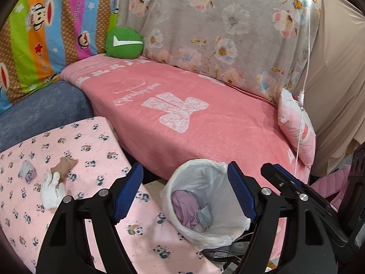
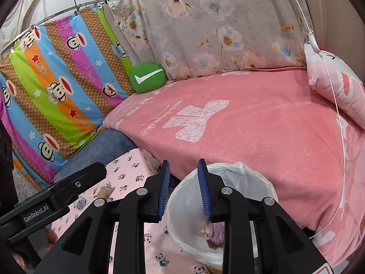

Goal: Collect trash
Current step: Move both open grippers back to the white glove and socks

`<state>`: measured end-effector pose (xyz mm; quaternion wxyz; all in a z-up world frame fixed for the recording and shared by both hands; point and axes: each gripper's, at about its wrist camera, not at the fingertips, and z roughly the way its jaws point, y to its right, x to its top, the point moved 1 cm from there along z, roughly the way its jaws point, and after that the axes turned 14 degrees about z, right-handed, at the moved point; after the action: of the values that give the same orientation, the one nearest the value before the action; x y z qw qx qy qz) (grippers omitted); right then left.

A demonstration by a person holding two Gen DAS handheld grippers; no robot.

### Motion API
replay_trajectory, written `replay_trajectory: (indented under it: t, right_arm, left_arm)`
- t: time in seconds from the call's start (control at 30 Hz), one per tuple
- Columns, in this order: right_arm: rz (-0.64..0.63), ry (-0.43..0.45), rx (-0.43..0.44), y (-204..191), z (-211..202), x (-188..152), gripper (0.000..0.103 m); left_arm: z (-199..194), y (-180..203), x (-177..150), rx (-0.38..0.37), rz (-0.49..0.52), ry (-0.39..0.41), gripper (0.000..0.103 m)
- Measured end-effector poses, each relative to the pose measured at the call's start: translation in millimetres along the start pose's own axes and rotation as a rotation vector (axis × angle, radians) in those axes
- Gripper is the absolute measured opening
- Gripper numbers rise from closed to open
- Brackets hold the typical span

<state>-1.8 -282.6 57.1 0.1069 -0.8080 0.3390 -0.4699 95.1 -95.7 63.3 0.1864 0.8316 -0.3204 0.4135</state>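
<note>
Centrally, pink bed behind panda-print table; lined bin between them holds crumpled scraps. Left gripper gapes wide, empty. Right gripper part open, empty, over bin. Tissue wads lie on table.

Bench, under a pink panda-print cloth, is carrying three crumpled scraps near its left side: grey wad, brown scrap, white tissue. The brown scrap and the white tissue are touching; the grey wad is lying just beside them.
</note>
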Motion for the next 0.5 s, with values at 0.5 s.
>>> replay_trajectory:
  t: [0.5]
  right_arm:
    - [-0.125, -0.106, 0.063, -73.9, 22.1, -54.3, 0.033]
  left_arm:
    - [-22.5, -86.0, -42.2, 0.173, -0.137, -0.052, 0.073]
